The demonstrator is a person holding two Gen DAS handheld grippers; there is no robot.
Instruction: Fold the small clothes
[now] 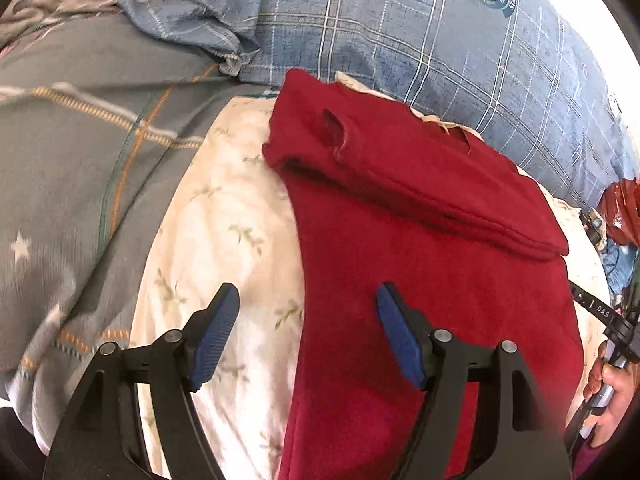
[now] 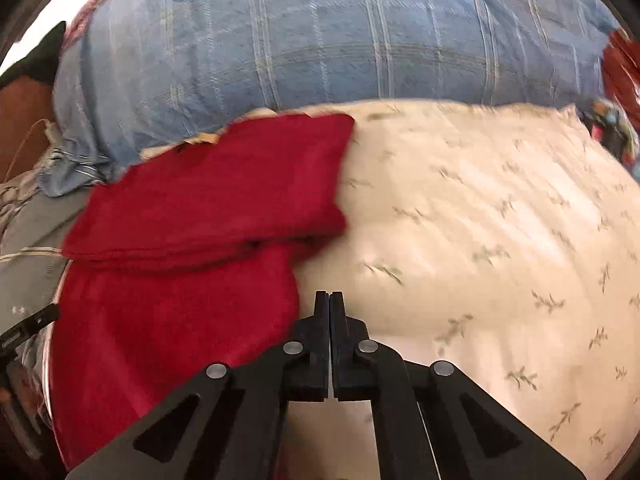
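Observation:
A small red garment (image 1: 420,248) lies on a cream floral pillow (image 1: 216,216), its far part folded back over itself. My left gripper (image 1: 308,300) is open and empty, hovering over the garment's near left edge. In the right wrist view the same red garment (image 2: 192,240) lies at the left on the cream pillow (image 2: 500,232). My right gripper (image 2: 329,300) is shut with nothing between its fingers, just right of the garment's near edge.
A blue plaid pillow (image 1: 400,32) lies behind the cream one and also shows in the right wrist view (image 2: 320,40). A grey plaid quilt (image 1: 80,152) covers the left. Red clutter (image 1: 620,212) sits at the right edge.

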